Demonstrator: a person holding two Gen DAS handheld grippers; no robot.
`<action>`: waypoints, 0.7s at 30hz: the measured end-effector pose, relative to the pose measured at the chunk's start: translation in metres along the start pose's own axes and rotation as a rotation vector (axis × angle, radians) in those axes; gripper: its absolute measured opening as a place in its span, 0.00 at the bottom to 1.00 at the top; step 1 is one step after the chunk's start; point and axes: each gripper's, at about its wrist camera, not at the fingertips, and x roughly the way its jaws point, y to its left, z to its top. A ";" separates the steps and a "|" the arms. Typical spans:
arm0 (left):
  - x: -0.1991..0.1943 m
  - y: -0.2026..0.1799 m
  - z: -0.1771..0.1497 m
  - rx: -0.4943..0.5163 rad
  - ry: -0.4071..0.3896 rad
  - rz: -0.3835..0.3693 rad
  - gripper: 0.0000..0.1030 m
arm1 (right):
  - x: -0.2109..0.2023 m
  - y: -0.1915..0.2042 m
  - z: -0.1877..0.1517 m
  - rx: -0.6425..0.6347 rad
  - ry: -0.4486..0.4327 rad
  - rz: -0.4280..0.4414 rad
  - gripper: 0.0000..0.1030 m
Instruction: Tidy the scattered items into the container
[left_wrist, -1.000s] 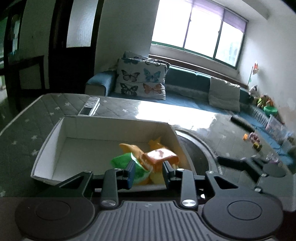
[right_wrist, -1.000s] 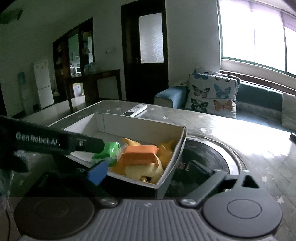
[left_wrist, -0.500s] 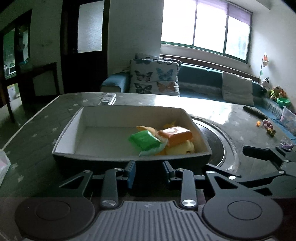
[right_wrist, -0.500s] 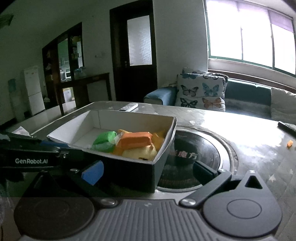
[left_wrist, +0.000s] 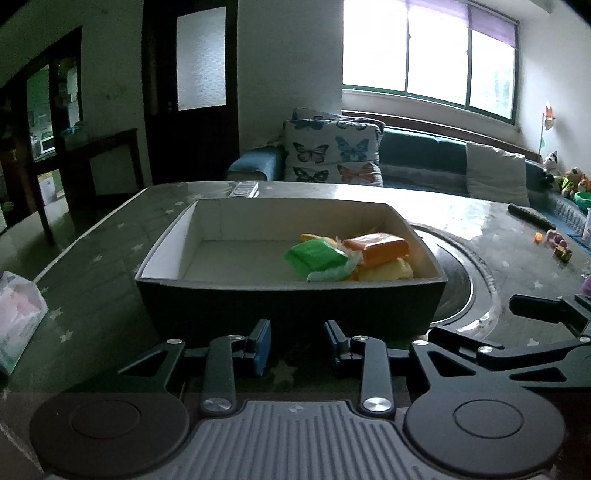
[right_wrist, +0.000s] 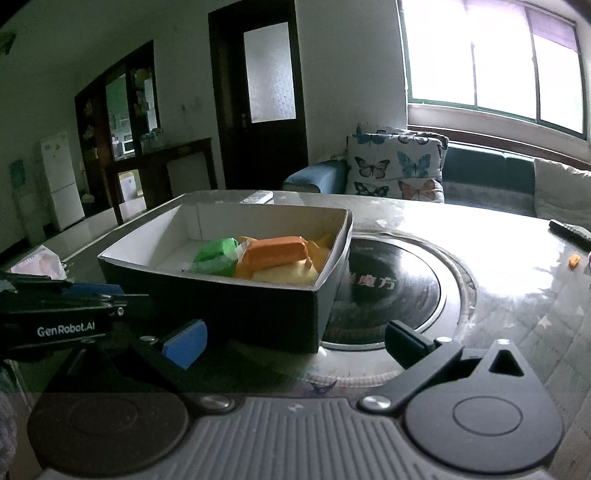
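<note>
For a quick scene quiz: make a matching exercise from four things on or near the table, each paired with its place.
Things:
1. orange packet
2. remote
3. tissue pack
4. butterfly pillow

Places:
A. on the sofa behind the table
B. on the table just beyond the box's far wall
C. inside the box, on top of the yellow toy
D. at the table's left edge, near the camera

Pairs: 1-C, 2-B, 3-D, 4-A
</note>
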 end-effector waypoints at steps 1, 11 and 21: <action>0.000 0.000 -0.001 -0.002 -0.003 0.004 0.34 | 0.000 0.000 -0.001 0.005 0.003 0.003 1.00; -0.001 0.001 -0.004 0.001 -0.019 0.027 0.34 | -0.001 0.008 -0.006 -0.001 0.022 0.000 1.00; 0.004 -0.001 -0.006 0.020 -0.020 0.061 0.34 | 0.001 0.009 -0.006 -0.006 0.038 -0.009 1.00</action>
